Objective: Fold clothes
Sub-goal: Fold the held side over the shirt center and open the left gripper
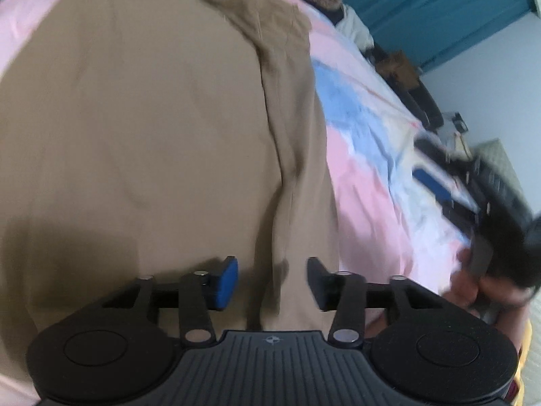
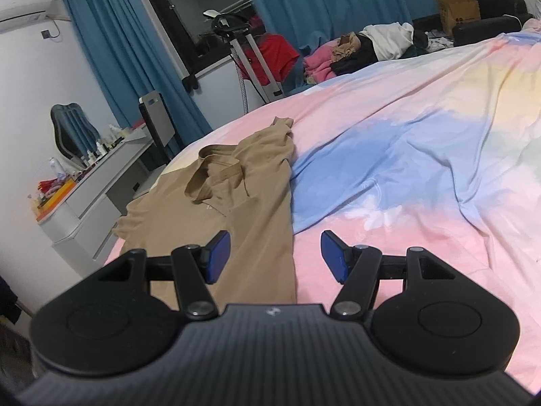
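A tan collared shirt [image 1: 135,128] lies spread flat on the bed, its right side folded inward into a long ridge [image 1: 287,142]. My left gripper [image 1: 272,279] is open and empty, just above the shirt's near edge at that ridge. My right gripper [image 2: 275,255] is open and empty, over the shirt's [image 2: 236,203] near right edge; its collar [image 2: 216,172] lies further off. In the left wrist view the right gripper [image 1: 473,196] shows blurred at the right, held by a hand.
The bed has a pink, blue and yellow sheet [image 2: 405,155]. A pile of clothes [image 2: 365,47] lies at its far end. A white desk with bottles [image 2: 88,182], a chair and blue curtains [image 2: 324,0] stand beyond the bed's left side.
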A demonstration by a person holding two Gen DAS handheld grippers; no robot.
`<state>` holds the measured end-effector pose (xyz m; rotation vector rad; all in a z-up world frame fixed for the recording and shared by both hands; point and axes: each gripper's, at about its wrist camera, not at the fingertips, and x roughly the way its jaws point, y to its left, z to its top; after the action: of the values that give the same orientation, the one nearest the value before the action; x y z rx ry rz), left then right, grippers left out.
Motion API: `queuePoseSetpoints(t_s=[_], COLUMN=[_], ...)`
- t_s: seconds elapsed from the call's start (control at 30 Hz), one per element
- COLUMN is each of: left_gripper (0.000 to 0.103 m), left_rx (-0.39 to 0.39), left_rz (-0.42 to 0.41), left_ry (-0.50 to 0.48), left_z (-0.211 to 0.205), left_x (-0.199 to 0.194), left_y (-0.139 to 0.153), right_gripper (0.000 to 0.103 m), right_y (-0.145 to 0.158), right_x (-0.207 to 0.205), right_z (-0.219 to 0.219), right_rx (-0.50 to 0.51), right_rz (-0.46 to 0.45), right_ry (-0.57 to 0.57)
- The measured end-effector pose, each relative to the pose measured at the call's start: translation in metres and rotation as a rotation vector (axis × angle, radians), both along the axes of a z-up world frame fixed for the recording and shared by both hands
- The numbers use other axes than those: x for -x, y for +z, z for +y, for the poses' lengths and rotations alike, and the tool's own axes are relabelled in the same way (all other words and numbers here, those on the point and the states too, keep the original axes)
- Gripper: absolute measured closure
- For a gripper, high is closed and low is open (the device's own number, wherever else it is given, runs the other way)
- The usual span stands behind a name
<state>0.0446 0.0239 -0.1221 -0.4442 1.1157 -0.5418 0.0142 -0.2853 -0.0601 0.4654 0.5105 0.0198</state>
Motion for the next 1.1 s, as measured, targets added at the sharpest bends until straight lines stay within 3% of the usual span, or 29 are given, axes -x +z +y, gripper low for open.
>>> queuePoseSetpoints(t_s=[0.07, 0.1, 0.23, 0.33, 0.43, 0.6, 0.63, 0.7, 0.73, 0.77, 0.87, 0.93, 1.03, 1.1], left_gripper=[0.03, 0.028, 0.026, 0.024, 0.024, 0.024, 0.027, 0.061, 0.09, 0.099, 0.1, 0.1, 0.099, 0.097], left_rx=[-0.006, -0.011, -0.064, -0.057, -0.099, -0.188, -0.189, -0.231, -0.259, -0.28, -0.294, -0.364, -0.471, -0.457], left_rz=[-0.023, -0.036, -0.109, -0.148, -0.19, -0.274, -0.304, -0.359, -0.378, -0.397, -0.444, -0.491, -0.477, -0.453], left_ry=[0.04, 0.06, 0.134, 0.182, 0.258, 0.316, 0.329, 0.326, 0.321, 0.316, 0.301, 0.295, 0.27, 0.258], left_z=[-0.001, -0.003, -0.02, -0.04, -0.055, -0.078, -0.08, -0.087, -0.089, -0.091, -0.089, -0.092, -0.094, -0.089], left_x=[-0.018, -0.028, -0.098, -0.153, -0.201, -0.247, -0.25, -0.254, -0.256, -0.257, -0.26, -0.262, -0.27, -0.265], left_y=[0.011, 0.016, 0.024, 0.018, 0.005, -0.015, -0.017, -0.018, -0.017, -0.016, -0.005, 0.003, -0.005, -0.004], right_gripper=[0.041, 0.041, 0.041, 0.041, 0.041, 0.041, 0.041, 0.041, 0.041, 0.041, 0.041, 0.041, 0.041, 0.041], right_y=[-0.001, -0.002, -0.008, -0.016, -0.024, -0.036, -0.039, -0.043, -0.044, -0.045, -0.046, -0.046, -0.05, -0.052], right_x=[-0.001, -0.003, -0.016, -0.029, -0.045, -0.068, -0.07, -0.072, -0.073, -0.073, -0.075, -0.076, -0.079, -0.081], right_z=[0.002, 0.003, 0.007, 0.01, 0.013, 0.014, 0.013, 0.012, 0.012, 0.012, 0.013, 0.014, 0.016, 0.018], right_rx=[0.004, 0.004, 0.015, 0.033, 0.056, 0.037, 0.027, 0.008, 0.0, -0.002, -0.01, -0.007, 0.0, 0.013], right_rz=[-0.004, -0.006, -0.004, -0.005, -0.007, -0.003, 0.006, 0.014, 0.015, 0.016, 0.013, 0.007, 0.011, 0.016], right_ry=[0.003, 0.004, -0.008, -0.017, -0.025, -0.029, -0.027, -0.023, -0.021, -0.022, -0.02, -0.019, -0.008, -0.002])
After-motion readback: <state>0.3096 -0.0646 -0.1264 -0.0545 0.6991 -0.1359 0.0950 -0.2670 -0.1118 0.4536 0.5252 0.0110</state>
